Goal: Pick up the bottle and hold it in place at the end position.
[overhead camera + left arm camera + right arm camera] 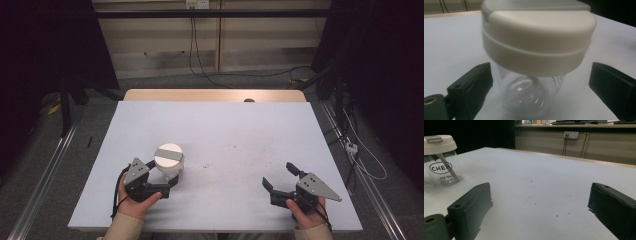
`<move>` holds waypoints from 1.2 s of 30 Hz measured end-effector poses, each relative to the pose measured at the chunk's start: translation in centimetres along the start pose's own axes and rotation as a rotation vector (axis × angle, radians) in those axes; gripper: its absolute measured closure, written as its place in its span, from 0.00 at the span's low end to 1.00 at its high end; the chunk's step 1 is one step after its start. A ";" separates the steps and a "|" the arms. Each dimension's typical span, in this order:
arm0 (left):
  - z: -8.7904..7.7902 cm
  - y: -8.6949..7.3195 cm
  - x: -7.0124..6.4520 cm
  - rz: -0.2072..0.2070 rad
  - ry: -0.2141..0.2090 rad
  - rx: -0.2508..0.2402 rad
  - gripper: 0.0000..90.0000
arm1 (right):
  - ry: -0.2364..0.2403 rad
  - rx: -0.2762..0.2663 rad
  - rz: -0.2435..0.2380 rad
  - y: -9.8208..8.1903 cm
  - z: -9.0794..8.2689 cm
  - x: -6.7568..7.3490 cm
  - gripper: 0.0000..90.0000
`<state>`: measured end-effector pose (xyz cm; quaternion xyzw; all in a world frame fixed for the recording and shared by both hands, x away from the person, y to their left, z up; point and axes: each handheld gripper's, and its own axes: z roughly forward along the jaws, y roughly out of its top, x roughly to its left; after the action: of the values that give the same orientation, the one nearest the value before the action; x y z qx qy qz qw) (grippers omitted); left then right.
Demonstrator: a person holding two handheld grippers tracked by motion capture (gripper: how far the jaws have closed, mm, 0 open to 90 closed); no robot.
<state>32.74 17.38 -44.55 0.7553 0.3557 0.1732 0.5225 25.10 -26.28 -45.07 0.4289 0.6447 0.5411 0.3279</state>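
One clear cup [170,165] with a cream lid [536,37] stands at the table's [225,130] near left, between your left gripper's [167,189] parted jaws; pads flank it, not pressing. Judged light, rigid, slick-walled. Grip the clear wall below the lid, gently. Its base is blurred, and the stick inside is hard to identify. Your right gripper [280,176] rests well apart, jaws spread, empty.
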 end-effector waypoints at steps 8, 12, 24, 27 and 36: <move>1.5 0.3 -0.8 -0.011 0.084 0.018 0.07 | 0.003 -0.001 0.005 0.0 0.0 0.0 0.05; 2.3 0.4 -1.0 -0.011 0.114 0.017 0.06 | 0.002 -0.004 0.007 0.0 0.0 -0.1 0.05; 3.8 0.6 -0.8 -0.008 0.122 -0.002 0.08 | 0.005 -0.005 0.010 0.0 0.0 -0.2 0.05; 3.8 0.6 -0.7 0.001 0.124 -0.003 0.10 | 0.005 -0.005 0.012 0.0 -0.1 -0.2 0.05; 3.8 0.6 -0.4 0.036 0.112 -0.020 0.19 | 0.007 -0.006 0.012 0.0 -0.1 -0.2 0.05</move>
<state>35.08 14.46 -45.45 0.7454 0.3689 0.2282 0.5061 25.11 -26.45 -45.03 0.4300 0.6414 0.5466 0.3239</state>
